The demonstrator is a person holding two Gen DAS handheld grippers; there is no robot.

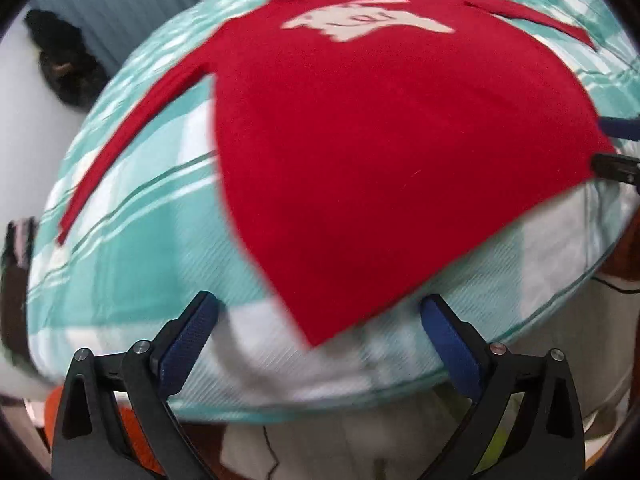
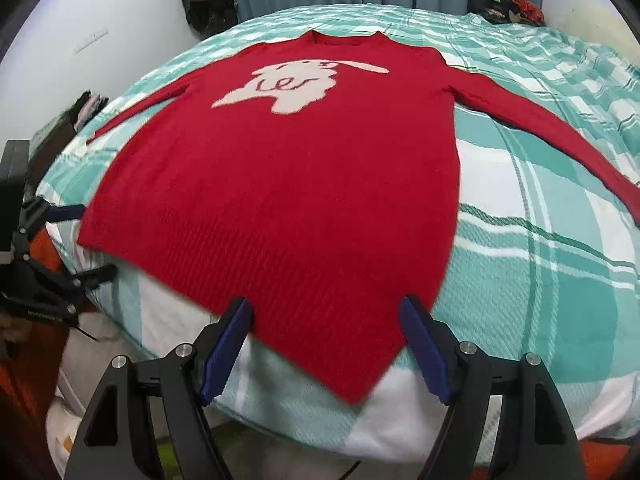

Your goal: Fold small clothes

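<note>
Checked bed cover (image 2: 540, 248) carries a red sweater (image 2: 288, 184), spread flat with sleeves out, ready for folding. Both claws, left claw (image 1: 320, 316) and right claw (image 2: 326, 320), stand apart at the near hem, gripping nothing.

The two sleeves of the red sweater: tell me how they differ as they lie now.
1. Both views show the left sleeve lying nearly straight down along the body; the right sleeve angles further out, away from it.
2. In the right wrist view the left sleeve's cuff ends near the bed's edge; the right sleeve's cuff lies well onto the checked bedspread.
Shared: both are plain red, flat, unfolded and untouched by either hand-held gripper.
</note>
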